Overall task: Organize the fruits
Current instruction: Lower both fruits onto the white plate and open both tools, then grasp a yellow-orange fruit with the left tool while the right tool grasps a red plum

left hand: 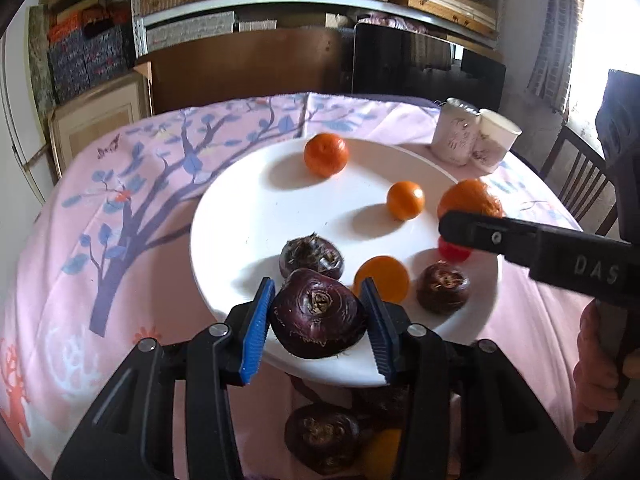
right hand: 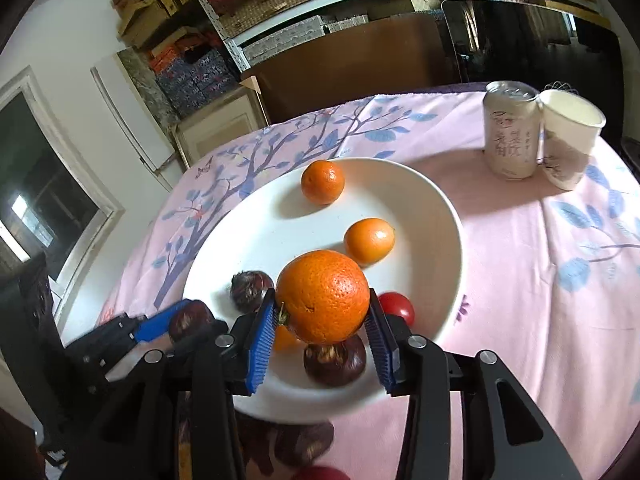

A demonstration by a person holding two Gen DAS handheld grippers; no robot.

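Observation:
My left gripper (left hand: 318,312) is shut on a dark purple water chestnut (left hand: 318,318) over the near rim of the white plate (left hand: 240,216). My right gripper (right hand: 322,320) is shut on a large orange (right hand: 322,296) above the plate (right hand: 432,216); the orange also shows in the left wrist view (left hand: 470,198) behind the right gripper's finger. On the plate lie two more chestnuts (left hand: 312,258) (left hand: 443,287), three small oranges (left hand: 326,154) (left hand: 405,200) (left hand: 383,278) and a red tomato (right hand: 396,307).
A drink can (right hand: 511,130) and a paper cup (right hand: 570,138) stand at the far right of the pink flowered tablecloth (right hand: 520,260). Another chestnut (left hand: 322,436) lies on the cloth under my left gripper. A wooden chair (left hand: 580,184) is at the right.

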